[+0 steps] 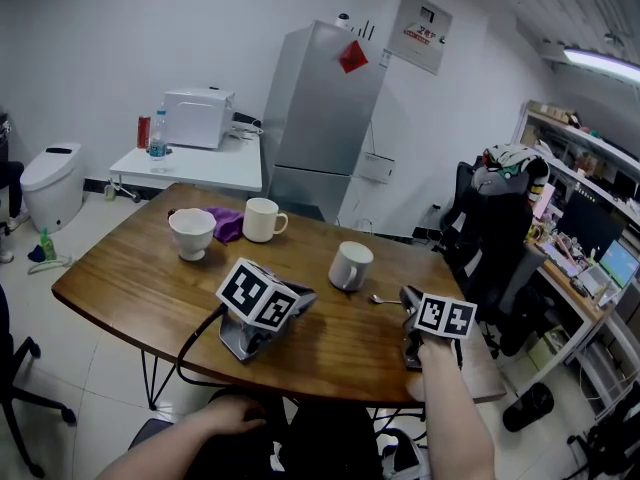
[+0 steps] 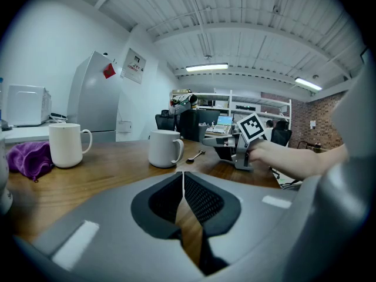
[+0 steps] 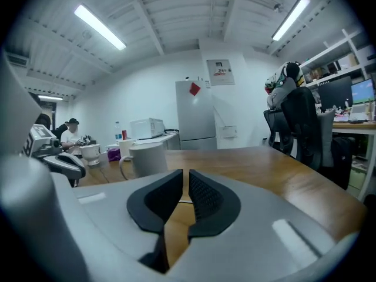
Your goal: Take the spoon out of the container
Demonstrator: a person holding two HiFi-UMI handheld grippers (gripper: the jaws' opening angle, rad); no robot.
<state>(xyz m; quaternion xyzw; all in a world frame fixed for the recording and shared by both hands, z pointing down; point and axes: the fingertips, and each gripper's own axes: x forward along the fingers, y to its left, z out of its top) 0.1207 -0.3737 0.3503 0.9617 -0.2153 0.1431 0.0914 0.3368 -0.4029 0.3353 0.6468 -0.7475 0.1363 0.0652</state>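
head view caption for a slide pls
Spoon lying on the wooden table beside a white mug.

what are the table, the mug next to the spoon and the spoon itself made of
Table: wood or wood veneer, brown grain under a soft sheen.
Mug: likely glazed ceramic, white, thick-walled, glossy.
Spoon: probably metal, thin and silvery; too small to be sure.

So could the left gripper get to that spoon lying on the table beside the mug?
Probably yes. The left gripper faces bare tabletop up to the spoon, which lies in the open beside the white mug; nothing stands between them.
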